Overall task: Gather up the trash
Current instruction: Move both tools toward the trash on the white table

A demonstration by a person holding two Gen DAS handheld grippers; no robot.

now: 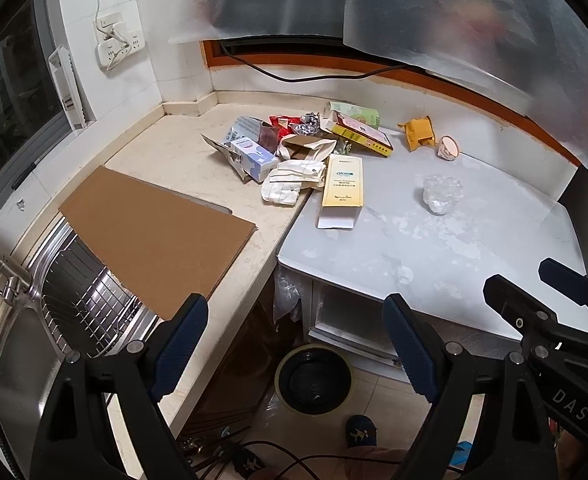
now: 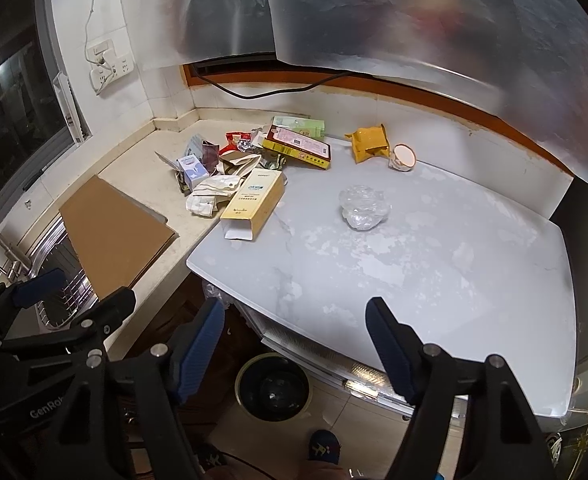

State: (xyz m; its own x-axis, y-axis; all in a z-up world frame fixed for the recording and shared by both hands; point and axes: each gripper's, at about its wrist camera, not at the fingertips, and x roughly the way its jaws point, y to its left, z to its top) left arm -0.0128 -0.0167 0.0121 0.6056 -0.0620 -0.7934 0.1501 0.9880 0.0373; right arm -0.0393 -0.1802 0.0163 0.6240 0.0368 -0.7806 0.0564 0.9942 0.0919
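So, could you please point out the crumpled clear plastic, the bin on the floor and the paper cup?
crumpled clear plastic (image 2: pixel 364 213), right wrist view, middle of the wad.
bin (image 1: pixel 281 366), left wrist view, pale rim.
paper cup (image 2: pixel 402 157), right wrist view, open mouth.

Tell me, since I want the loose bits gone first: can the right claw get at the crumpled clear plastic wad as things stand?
Probably yes. The crumpled clear plastic wad sits alone on the white tabletop, with bare surface between it and the open, empty right claw. Nothing lies across that path.

Two cardboard sheets (image 1: pixel 153 232), one bin (image 1: pixel 313 378), one paper cup (image 1: pixel 448 148).
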